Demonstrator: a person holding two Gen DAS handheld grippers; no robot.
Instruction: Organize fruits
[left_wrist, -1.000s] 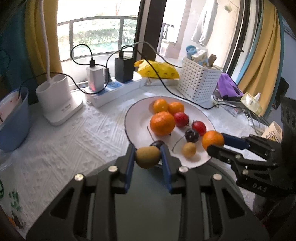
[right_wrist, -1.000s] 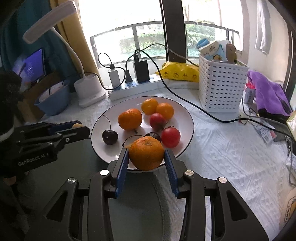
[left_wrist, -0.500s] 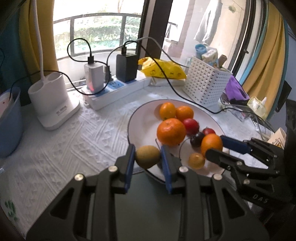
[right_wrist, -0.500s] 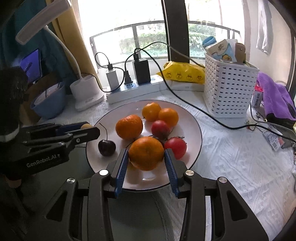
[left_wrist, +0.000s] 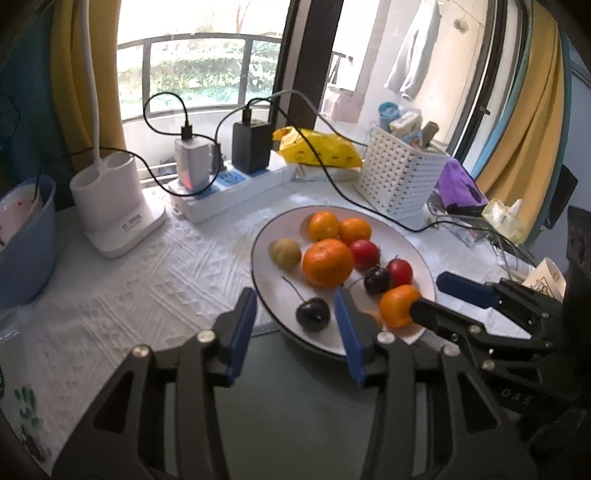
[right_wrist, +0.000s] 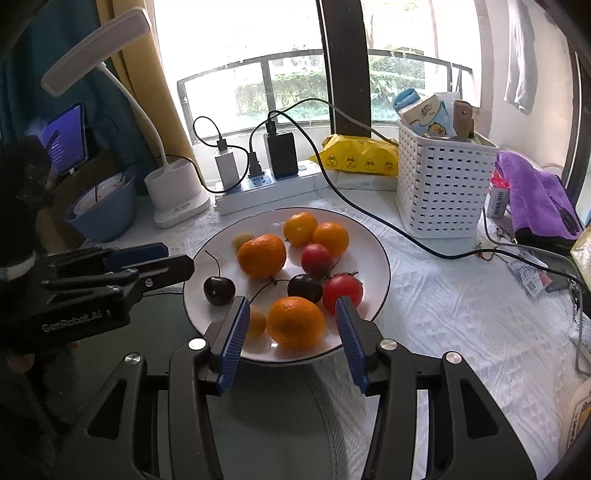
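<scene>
A white plate (left_wrist: 413, 254) (right_wrist: 376, 254) holds several fruits: oranges, red tomatoes, dark cherries and a small yellow fruit. A brown kiwi (left_wrist: 285, 252) (right_wrist: 242, 239) lies at the plate's left side. An orange (right_wrist: 295, 322) (left_wrist: 397, 305) lies at the plate's near edge. My left gripper (left_wrist: 293, 314) (right_wrist: 162, 258) is open and empty over the plate's near left rim, a cherry (left_wrist: 312, 314) between its fingers. My right gripper (right_wrist: 290, 314) (left_wrist: 439, 295) is open, its fingers either side of the released orange.
A white power strip (left_wrist: 236, 188) with chargers and black cables crosses behind the plate. A white lamp base (left_wrist: 114, 210) and blue bowl (left_wrist: 26, 236) stand left. A white basket (right_wrist: 443, 184), yellow bag (right_wrist: 362, 158) and purple cloth (right_wrist: 535, 195) stand right.
Both grippers have opened. The left let the kiwi go onto the plate's left side; the right let the orange go at the plate's near edge. Both have drawn back slightly.
</scene>
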